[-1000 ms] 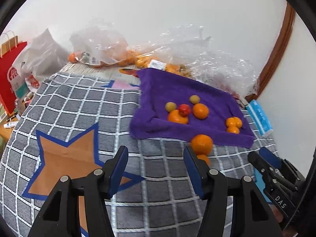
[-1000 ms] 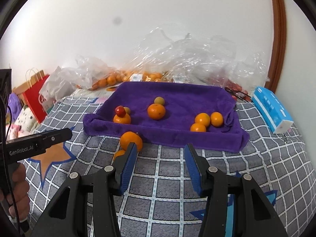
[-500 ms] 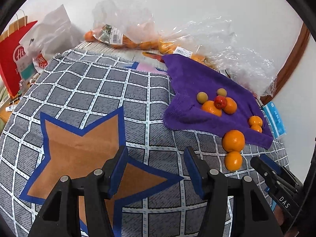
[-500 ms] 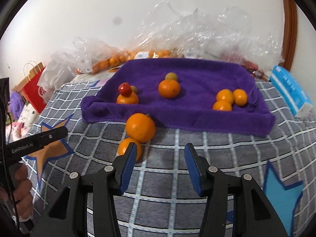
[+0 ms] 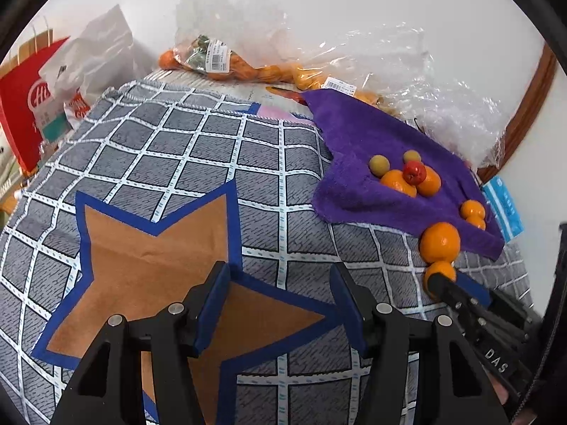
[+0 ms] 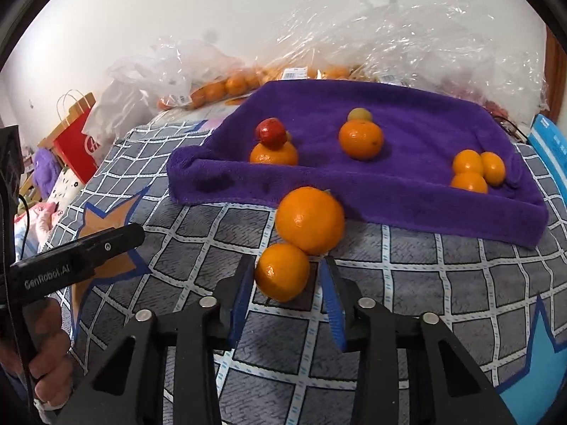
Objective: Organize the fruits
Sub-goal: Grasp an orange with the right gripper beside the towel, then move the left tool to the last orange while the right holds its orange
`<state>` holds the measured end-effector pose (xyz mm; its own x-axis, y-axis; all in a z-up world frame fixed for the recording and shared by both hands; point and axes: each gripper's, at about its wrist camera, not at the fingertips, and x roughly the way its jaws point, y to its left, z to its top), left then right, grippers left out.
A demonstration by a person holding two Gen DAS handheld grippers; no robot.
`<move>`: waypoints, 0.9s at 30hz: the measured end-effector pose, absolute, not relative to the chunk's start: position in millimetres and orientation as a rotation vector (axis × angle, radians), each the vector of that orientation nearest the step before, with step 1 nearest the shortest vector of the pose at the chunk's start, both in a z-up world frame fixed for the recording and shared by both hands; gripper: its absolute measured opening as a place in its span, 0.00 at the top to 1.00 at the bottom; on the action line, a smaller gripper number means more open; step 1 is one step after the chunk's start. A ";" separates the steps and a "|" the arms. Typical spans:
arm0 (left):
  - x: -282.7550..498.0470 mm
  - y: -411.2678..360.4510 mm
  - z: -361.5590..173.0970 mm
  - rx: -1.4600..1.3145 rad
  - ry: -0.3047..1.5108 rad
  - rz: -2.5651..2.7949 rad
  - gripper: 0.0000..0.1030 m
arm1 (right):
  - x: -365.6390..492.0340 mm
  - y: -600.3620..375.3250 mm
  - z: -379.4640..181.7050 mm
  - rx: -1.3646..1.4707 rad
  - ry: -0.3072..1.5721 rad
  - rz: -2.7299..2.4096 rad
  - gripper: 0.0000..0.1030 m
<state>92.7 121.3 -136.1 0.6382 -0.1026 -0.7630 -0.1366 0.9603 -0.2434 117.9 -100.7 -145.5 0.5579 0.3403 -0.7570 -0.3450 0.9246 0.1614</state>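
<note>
A: Which step is in hand, starting from the nearest things?

B: The right gripper has its jaws closing around the small orange, which lies on the checked cloth, touching the big orange behind it. The left pad is at the fruit's skin; on the right side I see a thin gap, so I judge it is not yet clamped.

A: And the other one?

B: The left gripper is half open and empty, over the brown star.

A: What does the next move call for?

B: I think: finish the squeeze gently, lift straight up so the big orange does not roll, then carry the fruit to the purple towel, where other oranges already sit in groups.

A: Any writing?

B: On the left tool's handle I read "GenRobot.AI", on the right tool's body "DAS". Farther back, the red paper bag has white letters that I cannot read, and the plastic bags carry barcode labels, too small to read.
</note>
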 end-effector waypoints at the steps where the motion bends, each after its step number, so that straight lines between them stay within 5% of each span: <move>1: 91.5 119.4 -136.8 -0.279 0.873 0.027 0.46 | 116.3 -99.1 -144.8 -0.023 0.884 0.398 0.69; 15: 82.7 117.0 -138.5 -0.271 0.850 0.059 0.43 | 95.0 -165.3 -132.7 -0.048 0.822 0.263 0.69; 27: 84.0 110.6 -139.1 -0.241 0.862 0.037 0.32 | 97.8 -194.9 -146.8 0.014 0.874 0.204 0.69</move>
